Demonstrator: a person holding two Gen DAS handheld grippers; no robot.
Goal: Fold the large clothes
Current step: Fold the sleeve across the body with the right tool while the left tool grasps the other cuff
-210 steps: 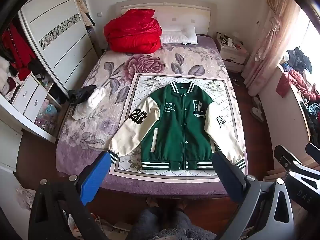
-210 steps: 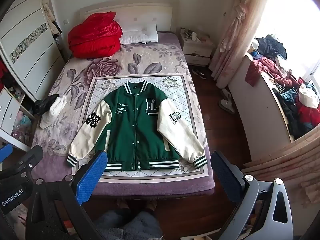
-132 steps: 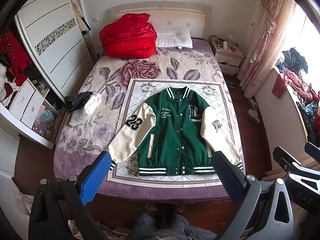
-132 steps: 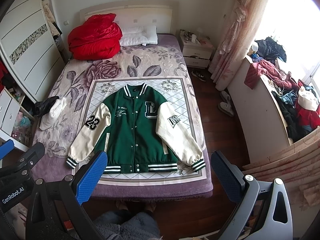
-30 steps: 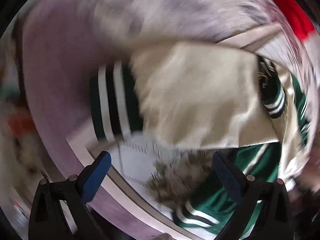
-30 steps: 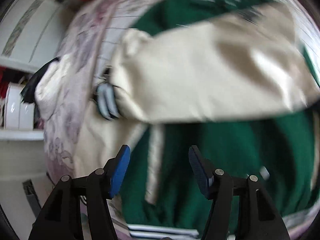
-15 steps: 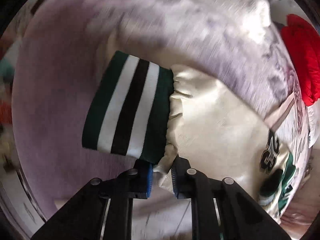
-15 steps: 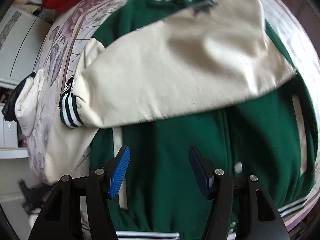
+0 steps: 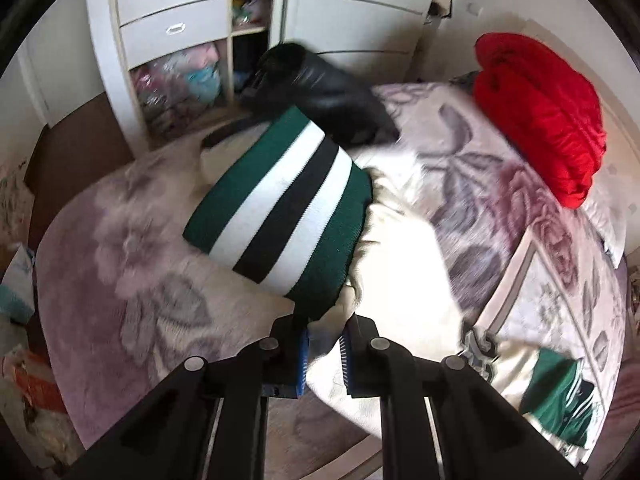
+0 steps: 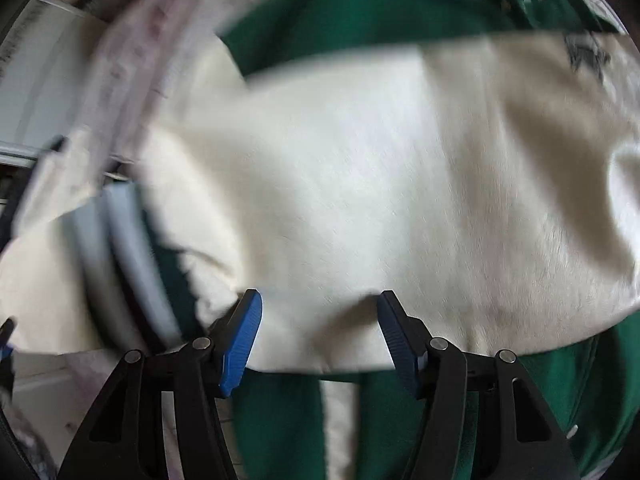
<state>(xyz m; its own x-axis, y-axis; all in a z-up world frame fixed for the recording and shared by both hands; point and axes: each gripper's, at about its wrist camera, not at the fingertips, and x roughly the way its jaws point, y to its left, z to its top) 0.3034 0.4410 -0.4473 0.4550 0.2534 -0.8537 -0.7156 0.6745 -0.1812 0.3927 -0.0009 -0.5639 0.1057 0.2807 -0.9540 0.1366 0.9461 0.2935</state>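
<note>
1. Varsity jacket [image 10: 360, 8]: green body with cream sleeves, lying front-up on the floral bedspread [image 9: 132, 280] of the bed. In the right wrist view it fills almost the whole picture.
2. Right sleeve [image 10: 380, 200]: already laid across the green chest, its striped cuff [image 10: 132, 264] ending near the jacket's far side. That first fold looks done.
3. Left gripper [image 9: 323, 354]: clenched on the cream fabric of the left sleeve [image 9: 400, 272] just behind its green, white and black cuff [image 9: 280, 208]. The cuff appears raised off the bedspread, so I judge this sleeve to be in mid-fold.
4. Right gripper [image 10: 318, 340]: jaws stand partly apart over the lower edge of the crossed sleeve. The picture is blurred, and the blue pads do not seem to press on the cloth, so I read it as released and empty.
5. Still to do, judging by how things lie: bring the held sleeve over the chest, then fold the body from hem to collar into a compact stack.
6. Nearby: a red quilt [image 9: 540, 116] at the head of the bed and a black garment [image 9: 320, 92] at the bed's edge, both clear of the jacket.
</note>
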